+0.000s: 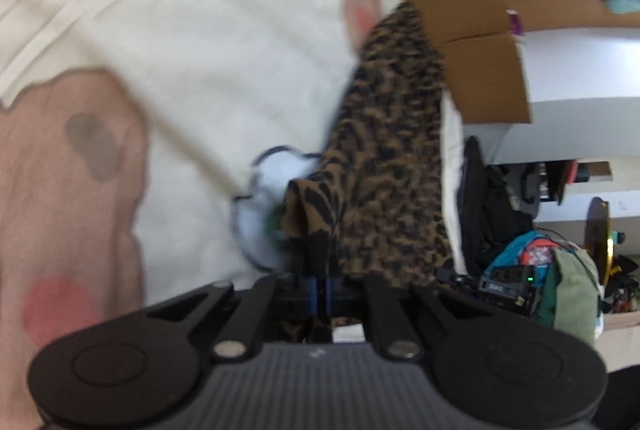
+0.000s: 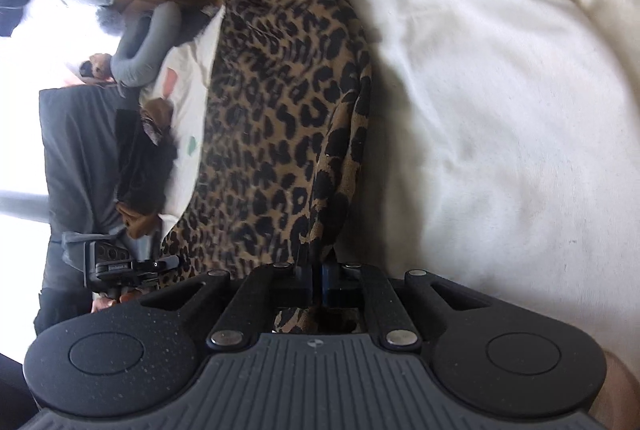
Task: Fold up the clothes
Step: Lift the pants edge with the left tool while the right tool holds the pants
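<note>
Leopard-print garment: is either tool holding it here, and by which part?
Both are. The left tool is shut on an edge of the leopard-print garment, and the right tool is shut on another edge. It hangs stretched over the cream bedding.

Nothing here can truly be read. The small black device beside the bed carries a pale strip of lettering under its round lenses — too blurred to make out. The same kind of device shows in the right wrist view with a light label line on its face, and that too is too small to read. A faint pale mark sits on the ribbed grey housing of the right gripper — a symbol rather than letters, and not legible.
</note>
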`<state>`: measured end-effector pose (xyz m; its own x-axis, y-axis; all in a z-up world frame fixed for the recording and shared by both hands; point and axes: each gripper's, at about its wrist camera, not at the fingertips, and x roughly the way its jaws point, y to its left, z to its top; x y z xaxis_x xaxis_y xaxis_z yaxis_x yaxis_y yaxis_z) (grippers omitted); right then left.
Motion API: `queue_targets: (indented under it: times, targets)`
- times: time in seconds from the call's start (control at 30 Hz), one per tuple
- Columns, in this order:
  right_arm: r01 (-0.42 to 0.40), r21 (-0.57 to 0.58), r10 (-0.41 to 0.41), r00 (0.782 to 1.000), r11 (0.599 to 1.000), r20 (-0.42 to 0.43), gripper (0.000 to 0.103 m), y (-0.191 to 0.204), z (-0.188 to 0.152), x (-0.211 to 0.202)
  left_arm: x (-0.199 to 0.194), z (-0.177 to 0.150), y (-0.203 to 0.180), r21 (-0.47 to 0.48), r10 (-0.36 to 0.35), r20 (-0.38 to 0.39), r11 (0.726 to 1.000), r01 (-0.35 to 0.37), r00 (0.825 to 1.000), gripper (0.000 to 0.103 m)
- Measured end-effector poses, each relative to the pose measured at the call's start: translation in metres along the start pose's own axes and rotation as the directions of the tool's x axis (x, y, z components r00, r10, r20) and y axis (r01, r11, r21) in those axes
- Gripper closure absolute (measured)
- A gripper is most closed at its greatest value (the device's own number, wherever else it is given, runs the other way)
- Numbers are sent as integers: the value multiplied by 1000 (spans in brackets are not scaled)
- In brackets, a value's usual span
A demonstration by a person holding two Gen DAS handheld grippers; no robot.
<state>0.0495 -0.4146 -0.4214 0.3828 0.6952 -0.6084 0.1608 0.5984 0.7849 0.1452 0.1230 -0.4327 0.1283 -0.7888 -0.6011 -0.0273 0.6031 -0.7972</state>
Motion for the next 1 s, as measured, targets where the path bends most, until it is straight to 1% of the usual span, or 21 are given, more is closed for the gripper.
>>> queue_targets:
  times: [0.13,0.37,0.5,0.73,1.0]
  targets:
    - [-30,-25,30,999,999,10,102,11,2,-12,-9,-7,-12,3,-5,13,1000,5,1000,99]
    - [-71,-28,71,997,997,23,102,24,1,-33,-27,-19,-21,0,-16,16,1000,16,1000,99]
    - [-85,-13,85,996,996,5,102,23,-5,-42,-30,-25,-23,-3,-16,5,1000,16,1000,99]
    - [-114,-17,113,992,993,-62,102,26,-18,-54,-45,-39,-26,-15,-19,-5,1000,19,1000,99]
    - [-143,-12,141,987,990,-71,102,30,-26,-62,-54,-39,-36,-10,-16,19,1000,16,1000,99]
